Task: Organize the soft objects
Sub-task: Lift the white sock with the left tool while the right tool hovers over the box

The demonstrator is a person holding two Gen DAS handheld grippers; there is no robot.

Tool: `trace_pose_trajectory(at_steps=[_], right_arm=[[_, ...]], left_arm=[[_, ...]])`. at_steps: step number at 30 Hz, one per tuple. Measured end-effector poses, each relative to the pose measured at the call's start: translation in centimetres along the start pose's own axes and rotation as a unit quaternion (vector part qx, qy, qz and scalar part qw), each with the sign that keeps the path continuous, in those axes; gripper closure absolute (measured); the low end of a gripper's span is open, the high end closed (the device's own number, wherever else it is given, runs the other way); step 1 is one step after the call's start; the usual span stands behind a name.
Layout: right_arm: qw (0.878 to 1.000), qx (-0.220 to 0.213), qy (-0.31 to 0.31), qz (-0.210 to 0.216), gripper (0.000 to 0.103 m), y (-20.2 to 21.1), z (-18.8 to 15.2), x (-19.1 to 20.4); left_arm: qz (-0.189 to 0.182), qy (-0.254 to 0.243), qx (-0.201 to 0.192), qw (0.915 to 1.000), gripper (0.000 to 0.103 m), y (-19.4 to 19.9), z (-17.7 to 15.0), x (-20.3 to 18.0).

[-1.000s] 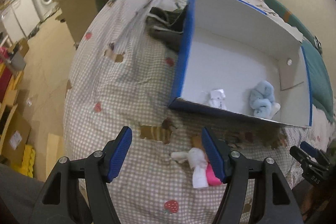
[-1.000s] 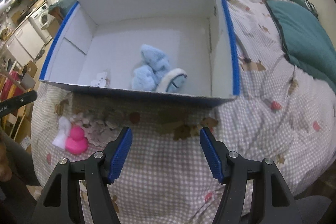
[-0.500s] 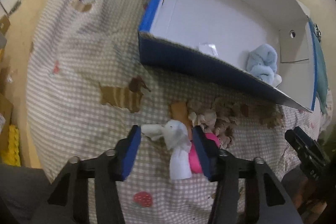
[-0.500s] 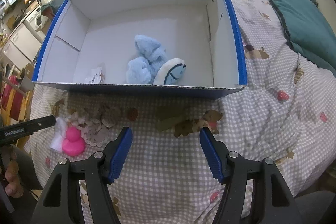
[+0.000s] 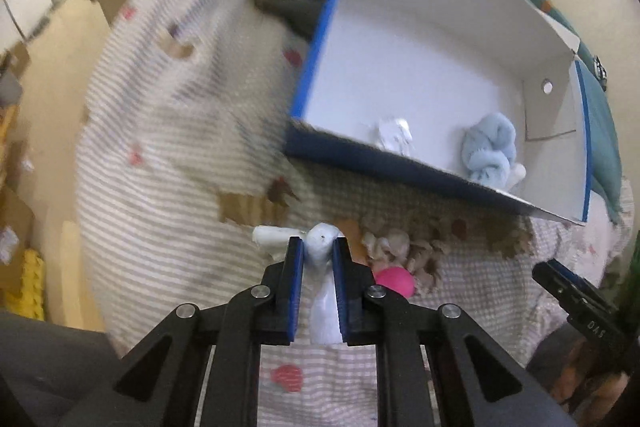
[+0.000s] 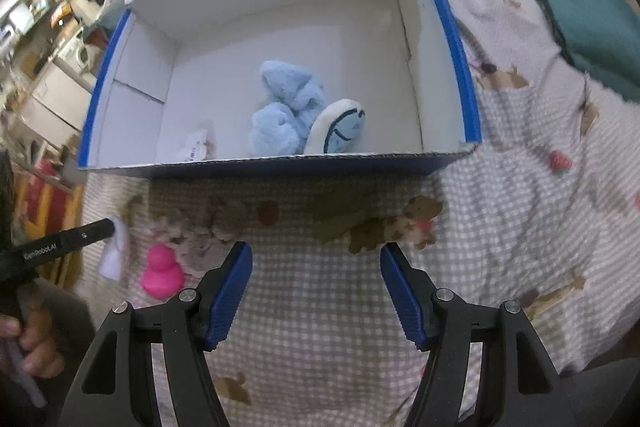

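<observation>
Pinching white plush (image 5: 320, 263): left gripper (image 5: 317, 291) jaws nearly closed on its middle, just in front of box (image 5: 400, 163). Plush likely light, squashy; mid-body hold should suffice. Right gripper (image 6: 316, 291) jaws wide, empty, over bed (image 6: 520, 227). Left view alone shows grip. Right view alone shows pink duck (image 6: 162, 271) whole, face on blue plush (image 6: 288, 119) in box.

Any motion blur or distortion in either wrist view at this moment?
Left wrist view: the bedspread at left is streaked with motion blur, while the left claw shut on the white plush stays sharp. Right wrist view: mostly sharp, the box rim bowed by the fisheye, slight softness toward the edges.
</observation>
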State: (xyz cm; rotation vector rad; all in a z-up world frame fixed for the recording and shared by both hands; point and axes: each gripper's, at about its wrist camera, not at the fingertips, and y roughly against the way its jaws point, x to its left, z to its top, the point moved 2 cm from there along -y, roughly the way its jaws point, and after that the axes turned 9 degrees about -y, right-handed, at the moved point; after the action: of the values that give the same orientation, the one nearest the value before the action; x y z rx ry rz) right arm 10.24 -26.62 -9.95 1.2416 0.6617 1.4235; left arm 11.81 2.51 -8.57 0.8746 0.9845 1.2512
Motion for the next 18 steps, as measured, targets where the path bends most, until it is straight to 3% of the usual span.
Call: trace_pose_trajectory(at_steps=[5, 16, 18], right_arm=[[0.997, 0.065, 0.02, -0.029, 0.033, -2.6, -1.2, 0.1], [0.987, 0.043, 0.082, -0.133, 0.033, -6.7, 1.0, 1.9], [0.986, 0.043, 0.076, -0.14, 0.04, -7.6, 1.6, 1.8]], left_arm=[[0.02, -0.007, -0.018, 0.9996, 0.089, 1.1, 0.2, 0.6], [0.014, -0.023, -0.007, 0.9996, 0.089, 0.7, 0.3, -0.2], [0.016, -0.025, -0.008, 0.9995, 0.089, 0.6, 0.4, -0.5]])
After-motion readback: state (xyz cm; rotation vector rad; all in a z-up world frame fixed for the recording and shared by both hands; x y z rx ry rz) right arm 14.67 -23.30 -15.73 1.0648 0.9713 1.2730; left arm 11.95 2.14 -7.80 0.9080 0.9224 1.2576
